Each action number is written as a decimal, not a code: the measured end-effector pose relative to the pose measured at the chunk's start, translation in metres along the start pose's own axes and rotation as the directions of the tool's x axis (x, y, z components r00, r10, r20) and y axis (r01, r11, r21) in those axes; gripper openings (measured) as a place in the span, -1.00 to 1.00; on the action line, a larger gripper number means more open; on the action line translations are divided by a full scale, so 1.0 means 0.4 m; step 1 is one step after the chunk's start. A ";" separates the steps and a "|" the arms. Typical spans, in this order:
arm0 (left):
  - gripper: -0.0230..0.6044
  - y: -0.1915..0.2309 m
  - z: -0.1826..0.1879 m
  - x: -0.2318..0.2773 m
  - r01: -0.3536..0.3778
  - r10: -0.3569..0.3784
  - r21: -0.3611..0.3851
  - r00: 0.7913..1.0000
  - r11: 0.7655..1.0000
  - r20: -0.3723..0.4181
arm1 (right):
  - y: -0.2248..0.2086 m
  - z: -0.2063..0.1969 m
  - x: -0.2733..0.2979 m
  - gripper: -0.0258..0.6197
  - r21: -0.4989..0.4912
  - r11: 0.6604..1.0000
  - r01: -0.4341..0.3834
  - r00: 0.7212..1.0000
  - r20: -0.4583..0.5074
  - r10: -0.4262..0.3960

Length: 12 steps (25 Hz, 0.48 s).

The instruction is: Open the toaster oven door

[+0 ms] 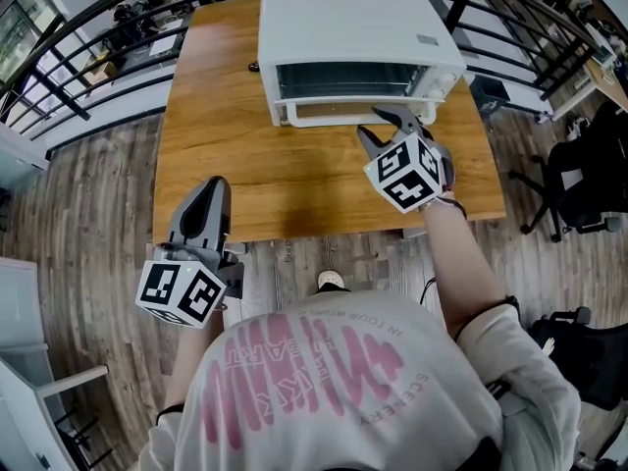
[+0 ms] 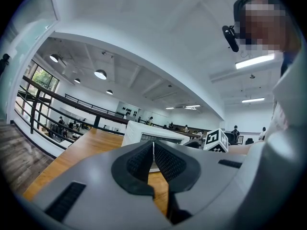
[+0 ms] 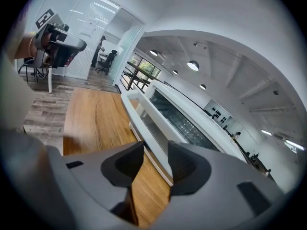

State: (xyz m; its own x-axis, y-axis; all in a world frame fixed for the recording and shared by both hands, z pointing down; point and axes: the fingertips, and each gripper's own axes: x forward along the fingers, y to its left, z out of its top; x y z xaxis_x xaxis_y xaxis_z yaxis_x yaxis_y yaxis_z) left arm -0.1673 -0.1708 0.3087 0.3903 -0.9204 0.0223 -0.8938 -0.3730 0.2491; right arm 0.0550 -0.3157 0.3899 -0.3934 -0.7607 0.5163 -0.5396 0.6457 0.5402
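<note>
A white toaster oven sits at the far side of the wooden bench. Its glass door is shut and faces the person, with its long axis running left to right. The right gripper hovers just before the door's handle bar, fingers released. It should probably straddle the bar squarely, clench, then pull outward and down. The left gripper idles, fingers clenched on nothing.
</note>
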 end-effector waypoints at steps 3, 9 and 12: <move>-0.85 -0.007 -0.008 0.001 0.004 -0.004 0.001 1.000 1.000 0.005 | 0.009 -0.009 -0.001 -0.42 0.009 1.000 0.000 1.000 0.003 0.000; -0.85 -0.010 -0.006 0.007 0.009 -0.008 -0.004 1.000 1.000 0.004 | 0.018 -0.012 -0.006 -0.41 0.022 1.000 0.001 1.000 0.007 -0.001; -0.85 -0.015 -0.009 0.014 0.022 -0.022 -0.002 1.000 1.000 0.011 | 0.022 -0.017 -0.007 -0.41 0.025 1.000 0.002 1.000 0.006 -0.003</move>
State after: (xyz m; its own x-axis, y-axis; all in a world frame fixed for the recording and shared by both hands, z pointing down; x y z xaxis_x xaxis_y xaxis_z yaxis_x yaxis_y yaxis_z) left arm -0.1590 -0.1734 0.3109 0.4071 -0.9134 0.0058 -0.8847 -0.3927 0.2513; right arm 0.0566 -0.3076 0.3977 -0.3961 -0.7627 0.5113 -0.5593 0.6420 0.5244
